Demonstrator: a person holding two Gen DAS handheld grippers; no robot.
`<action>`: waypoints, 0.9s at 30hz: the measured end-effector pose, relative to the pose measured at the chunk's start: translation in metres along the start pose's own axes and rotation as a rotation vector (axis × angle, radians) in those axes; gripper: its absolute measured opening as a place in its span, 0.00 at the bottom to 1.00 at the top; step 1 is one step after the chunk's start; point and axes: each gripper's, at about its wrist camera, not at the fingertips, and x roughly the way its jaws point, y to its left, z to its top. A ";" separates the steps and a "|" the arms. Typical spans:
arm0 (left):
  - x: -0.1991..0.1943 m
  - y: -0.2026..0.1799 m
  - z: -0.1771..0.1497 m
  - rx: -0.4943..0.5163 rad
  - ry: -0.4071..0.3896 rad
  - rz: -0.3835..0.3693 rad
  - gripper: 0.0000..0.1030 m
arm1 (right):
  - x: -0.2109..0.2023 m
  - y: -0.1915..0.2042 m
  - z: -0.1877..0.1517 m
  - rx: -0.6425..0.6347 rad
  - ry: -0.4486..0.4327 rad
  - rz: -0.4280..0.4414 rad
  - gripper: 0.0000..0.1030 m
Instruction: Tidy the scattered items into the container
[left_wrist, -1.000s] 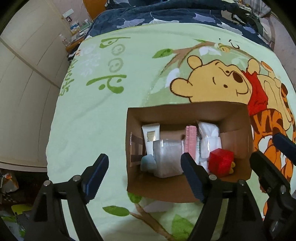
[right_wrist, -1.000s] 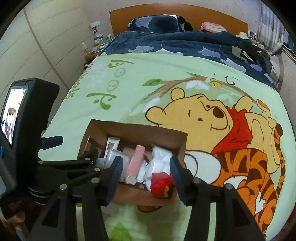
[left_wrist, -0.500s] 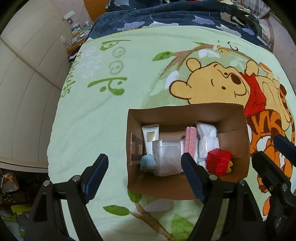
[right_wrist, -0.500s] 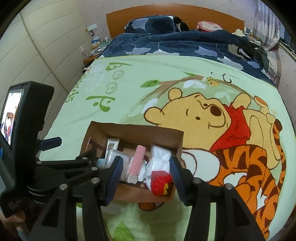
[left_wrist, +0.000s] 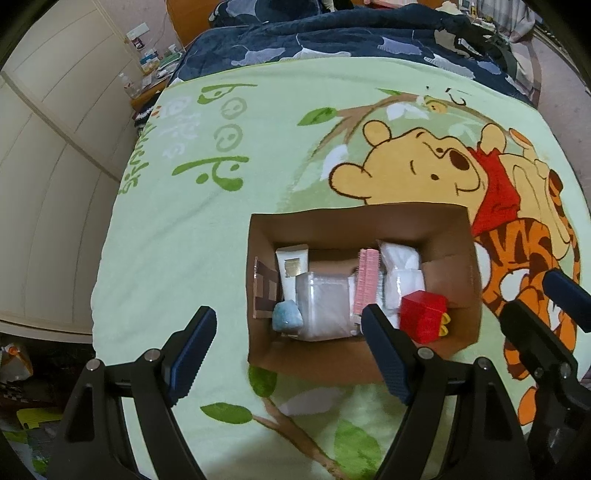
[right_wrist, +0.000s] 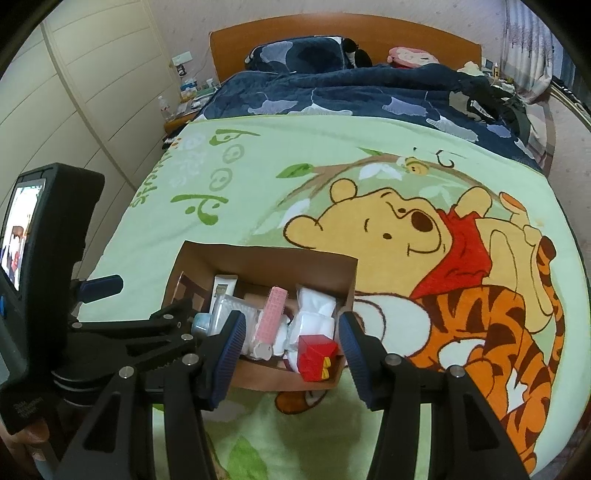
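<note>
A brown cardboard box (left_wrist: 332, 229) (right_wrist: 258, 258) stands open on the green cartoon blanket. Inside lie a white tube (left_wrist: 291, 264), a clear plastic container (left_wrist: 323, 306), a light blue item (left_wrist: 286, 314), a pink brush (left_wrist: 366, 280), white packets (left_wrist: 400, 273) and a red box (left_wrist: 423, 314) (right_wrist: 316, 354). My left gripper (left_wrist: 288, 347) hovers over the box's near left part, open and holding nothing. My right gripper (right_wrist: 291, 350) hangs above the box's near edge, jaws apart, nothing between them. Each gripper shows in the other's view: the right gripper (left_wrist: 535, 299), the left gripper (right_wrist: 144, 297).
The green blanket (left_wrist: 207, 240) covers the near half of the bed. A dark blue duvet (right_wrist: 351, 96) lies beyond it, under a wooden headboard (right_wrist: 332, 29). Cream wardrobe doors (left_wrist: 48, 166) run along the left, with a cluttered bedside table (right_wrist: 188, 96) and floor clutter (left_wrist: 22, 387).
</note>
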 end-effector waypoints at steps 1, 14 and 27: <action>-0.002 0.000 -0.001 -0.004 -0.002 -0.006 0.79 | -0.002 0.000 -0.001 -0.002 -0.004 -0.001 0.52; -0.034 0.002 -0.024 -0.046 -0.040 -0.015 0.80 | -0.041 -0.006 -0.022 0.011 -0.087 -0.044 0.84; -0.068 -0.002 -0.063 -0.195 -0.048 0.051 0.90 | -0.093 -0.027 -0.061 0.060 -0.209 -0.089 0.84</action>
